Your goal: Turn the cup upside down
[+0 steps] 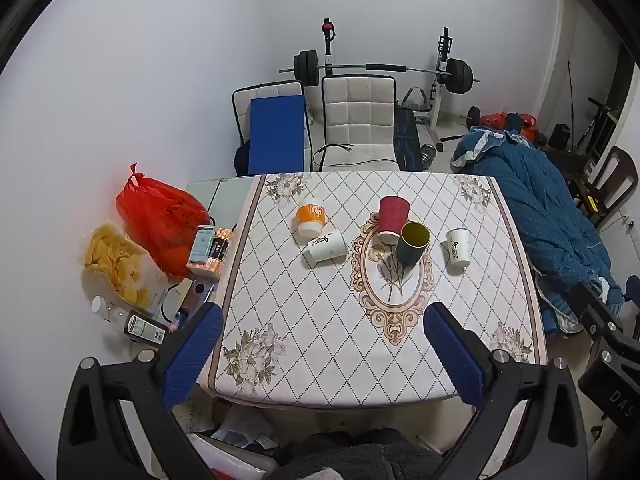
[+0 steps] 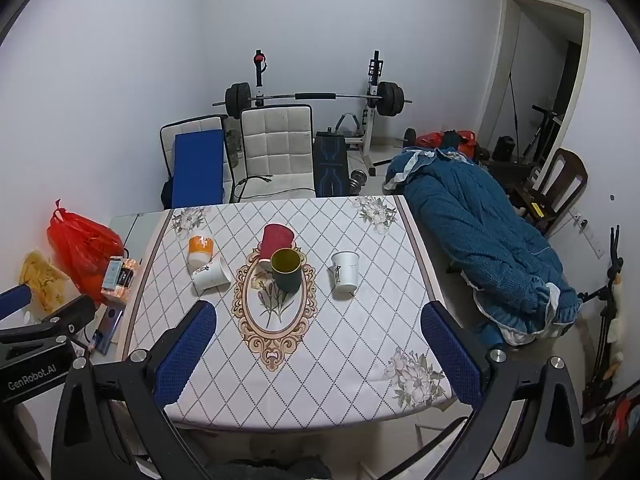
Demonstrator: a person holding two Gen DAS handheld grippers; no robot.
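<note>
Several paper cups stand mouth-up on the patterned tablecloth [image 1: 304,320]: an orange cup [image 1: 310,218], a white cup [image 1: 326,245], a red cup [image 1: 392,219], a dark cup with a yellow inside [image 1: 412,243] and a second white cup [image 1: 458,246]. They also show in the right wrist view: orange [image 2: 199,252], white [image 2: 210,274], red [image 2: 275,245], dark [image 2: 286,270], white [image 2: 345,271]. My left gripper [image 1: 322,320] is open and empty above the table's near edge. My right gripper [image 2: 318,318] is open and empty, likewise short of the cups.
A red plastic bag [image 1: 160,220], a bag of chips [image 1: 116,264], boxes and bottles [image 1: 210,248] crowd the table's left side. Two chairs [image 1: 360,120] and a barbell rack [image 1: 384,68] stand behind. A blue quilt [image 1: 540,208] lies right of the table.
</note>
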